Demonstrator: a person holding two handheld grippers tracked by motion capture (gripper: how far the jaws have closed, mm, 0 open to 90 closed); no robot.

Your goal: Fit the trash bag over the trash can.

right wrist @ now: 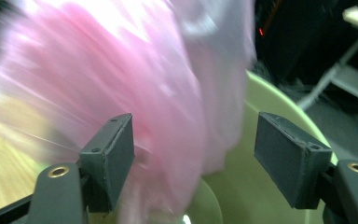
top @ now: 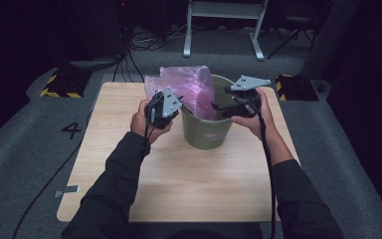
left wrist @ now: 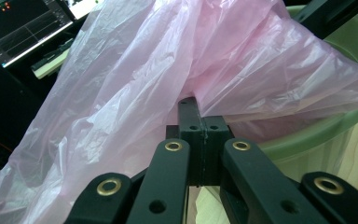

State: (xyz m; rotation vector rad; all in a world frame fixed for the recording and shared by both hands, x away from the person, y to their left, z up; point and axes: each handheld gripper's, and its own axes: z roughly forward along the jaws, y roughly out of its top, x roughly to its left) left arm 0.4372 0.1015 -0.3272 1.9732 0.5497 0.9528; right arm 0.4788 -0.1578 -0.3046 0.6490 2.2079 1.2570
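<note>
A thin pink plastic bag billows up out of an olive green bucket standing on the wooden table. My left gripper is at the bucket's left rim. In the left gripper view this gripper is shut on a fold of the bag, just above the bucket rim. My right gripper reaches over the bucket's right side. Its jaws stand wide open; the blurred bag hangs between them untouched, above the bucket's inner wall.
Grey carpet surrounds the table, with a "4" mark at left. Yellow-black striped blocks sit off the far corners. White frame legs and cables lie beyond. A lit monitor stands behind the bag.
</note>
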